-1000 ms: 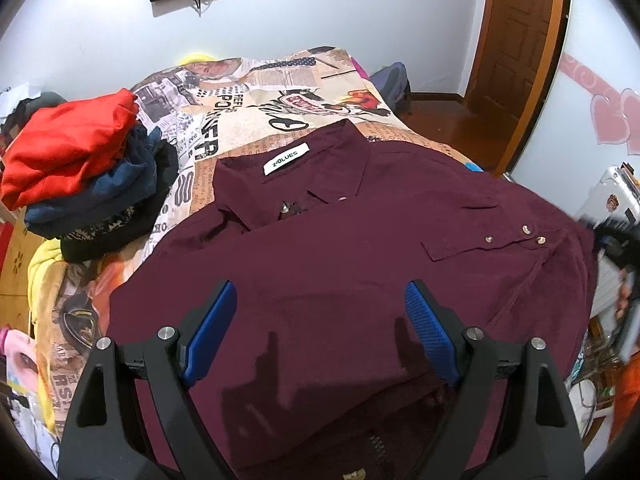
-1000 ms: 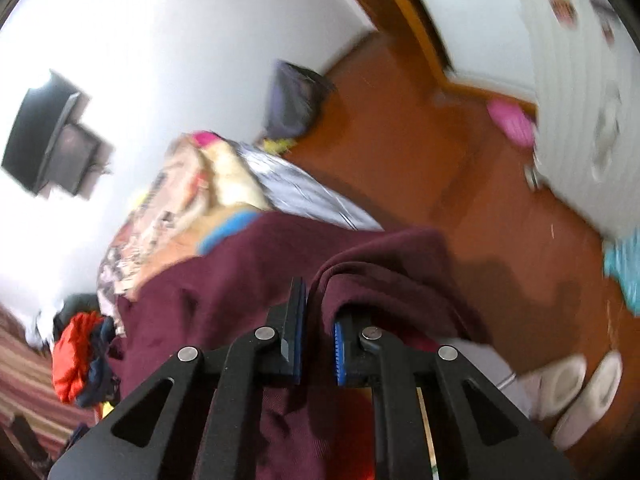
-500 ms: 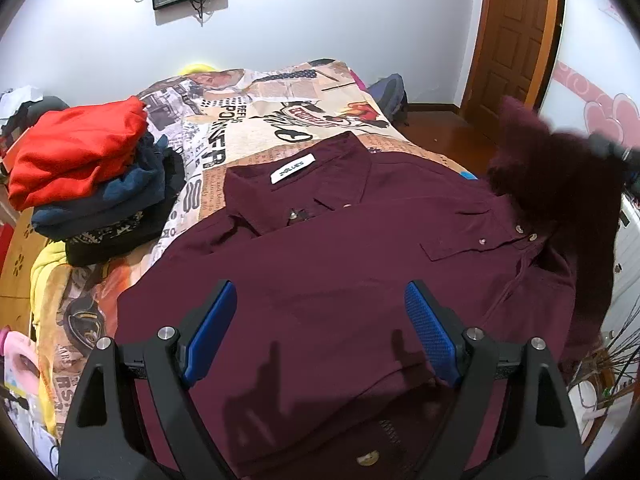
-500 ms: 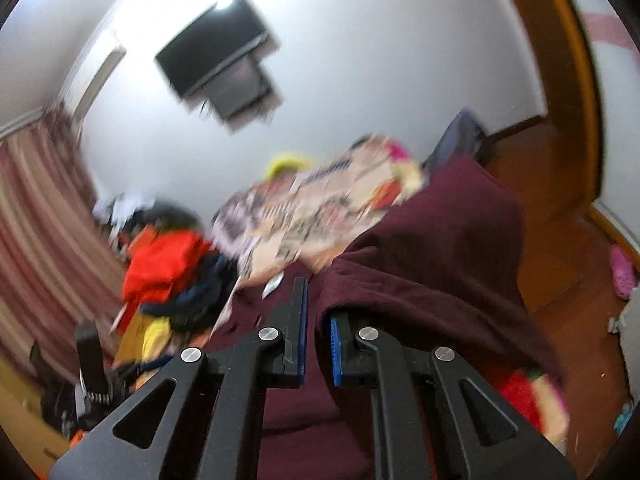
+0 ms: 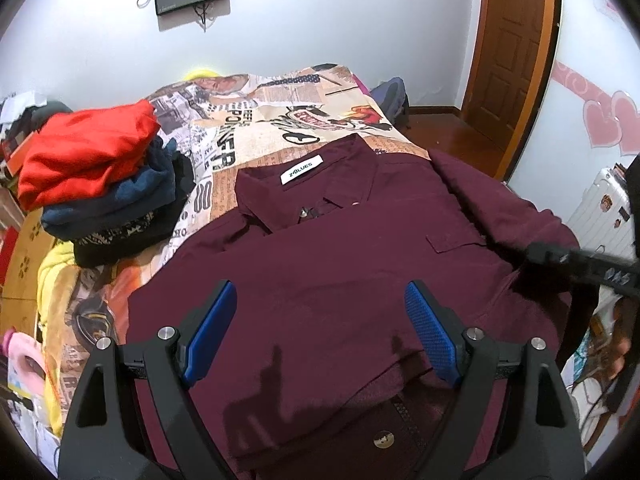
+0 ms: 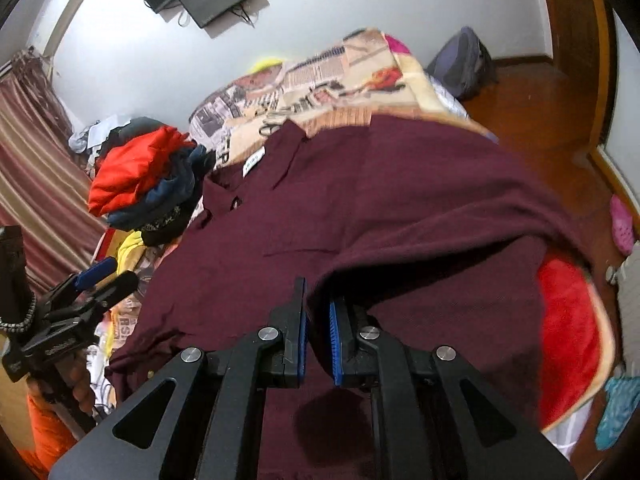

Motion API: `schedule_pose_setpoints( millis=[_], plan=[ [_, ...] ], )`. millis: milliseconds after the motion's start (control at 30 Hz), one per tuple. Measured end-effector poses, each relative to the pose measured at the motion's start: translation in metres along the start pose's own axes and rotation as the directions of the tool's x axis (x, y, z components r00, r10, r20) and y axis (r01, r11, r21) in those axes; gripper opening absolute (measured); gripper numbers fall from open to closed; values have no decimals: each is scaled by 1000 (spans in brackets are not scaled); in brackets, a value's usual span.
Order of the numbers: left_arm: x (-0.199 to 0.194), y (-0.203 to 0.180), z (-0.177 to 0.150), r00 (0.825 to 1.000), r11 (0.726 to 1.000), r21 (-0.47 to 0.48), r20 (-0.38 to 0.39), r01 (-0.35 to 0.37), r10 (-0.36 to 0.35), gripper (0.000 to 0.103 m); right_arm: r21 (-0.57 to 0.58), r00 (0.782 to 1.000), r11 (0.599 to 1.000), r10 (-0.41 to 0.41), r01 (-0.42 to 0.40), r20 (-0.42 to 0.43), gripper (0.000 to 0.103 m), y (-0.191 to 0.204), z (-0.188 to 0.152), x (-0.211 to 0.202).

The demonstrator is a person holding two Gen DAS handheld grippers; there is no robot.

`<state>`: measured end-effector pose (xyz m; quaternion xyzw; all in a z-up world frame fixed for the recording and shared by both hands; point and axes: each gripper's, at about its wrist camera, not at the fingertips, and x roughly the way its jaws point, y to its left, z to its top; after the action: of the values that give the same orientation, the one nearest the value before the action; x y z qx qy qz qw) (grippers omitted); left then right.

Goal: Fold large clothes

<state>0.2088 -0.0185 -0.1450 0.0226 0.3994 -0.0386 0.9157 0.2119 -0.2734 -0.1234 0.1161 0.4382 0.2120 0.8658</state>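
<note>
A large maroon button shirt (image 5: 332, 256) lies front up on the bed, collar with a white label (image 5: 301, 171) toward the far wall. My left gripper (image 5: 320, 336) is open and empty, hovering over the shirt's lower half. My right gripper (image 6: 317, 332) is shut on the shirt's right sleeve (image 6: 432, 216), which now drapes over the shirt's right side. The right gripper also shows at the right edge of the left wrist view (image 5: 560, 258). The left gripper shows at the left of the right wrist view (image 6: 96, 276).
A stack of folded clothes (image 5: 92, 184), red on top, sits on the bed's left. The bedspread (image 5: 280, 108) has a newspaper print. A backpack (image 6: 460, 60) and a wooden door (image 5: 512, 52) are beyond the bed. A white suitcase (image 5: 596, 208) stands to the right.
My right gripper has swung the sleeve up from the bed's right side and brought it down over the shirt's right part. My left gripper has stayed open above the shirt.
</note>
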Motion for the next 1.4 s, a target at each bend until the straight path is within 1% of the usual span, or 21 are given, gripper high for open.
schedule_pose_setpoints(
  millis=[100,167,200,267,300,333,400,467,533,600,633,733,800,867,933,1033,1167,1233,1300,1333,1400],
  plan=[
    [-3,-4,2,1000,1000,13,19,-12,12,86,9,999,1000,-16,16,35,9,2,7,-16],
    [-4,-6,3,1000,1000,17,29,-11,11,86,18,997,999,-33,32,70,12,0,12,-30],
    [-5,-8,5,999,1000,19,33,-10,9,86,24,996,999,-39,37,86,15,1,14,-32],
    [-5,-10,7,999,1000,25,40,-8,7,86,55,990,997,-53,46,129,25,-4,19,-44],
    [-5,-11,9,999,1000,28,42,-9,8,86,74,988,996,-60,50,145,35,-7,20,-48],
    [-5,-12,10,999,999,30,45,-10,9,86,104,983,993,-74,57,167,41,-13,22,-54],
    [-5,-14,11,999,999,33,49,-13,12,86,148,976,987,-96,67,196,44,-21,24,-60],
    [-4,-15,13,999,999,33,52,-14,12,86,196,972,978,-116,75,204,44,-32,25,-62],
    [-2,-17,13,998,999,34,53,-16,14,86,242,969,964,-155,106,193,47,-44,26,-59],
    [0,-18,13,999,999,36,51,-20,18,86,287,964,947,-200,144,176,47,-58,25,-53],
    [2,-18,13,999,999,34,48,-21,19,86,307,965,940,-206,150,160,47,-64,24,-47],
    [7,-19,12,999,999,28,37,-17,16,86,383,974,913,-197,140,115,47,-85,21,-34],
    [11,-18,12,1000,1000,23,28,-15,14,86,467,984,879,-158,100,86,47,-104,15,-21],
    [14,-18,12,1000,1000,20,22,-14,14,86,546,990,836,-115,53,79,47,-120,9,-12],
    [17,-18,11,1000,1000,19,18,-18,17,86,597,990,801,-116,47,77,47,-131,5,-5],
    [21,-17,12,1000,1000,18,9,-14,14,86,645,991,763,-114,45,66,47,-144,3,5],
    [28,-16,13,1000,1000,16,-2,-15,15,86,677,994,736,-96,32,57,47,-157,8,16],
    [31,-13,13,1000,1000,8,-7,-14,14,86,703,998,711,-54,7,44,47,-165,9,27],
    [34,-10,14,1000,1000,-5,-11,-13,13,86,721,999,693,-20,-8,31,50,-172,10,34],
    [36,-9,14,1000,1000,-11,-13,-13,12,86,717,999,697,-19,-10,32,50,-174,10,34],
    [37,-6,14,1000,1000,-23,-16,-14,13,86,696,999,719,-29,-3,35,50,-172,14,34]
  ],
)
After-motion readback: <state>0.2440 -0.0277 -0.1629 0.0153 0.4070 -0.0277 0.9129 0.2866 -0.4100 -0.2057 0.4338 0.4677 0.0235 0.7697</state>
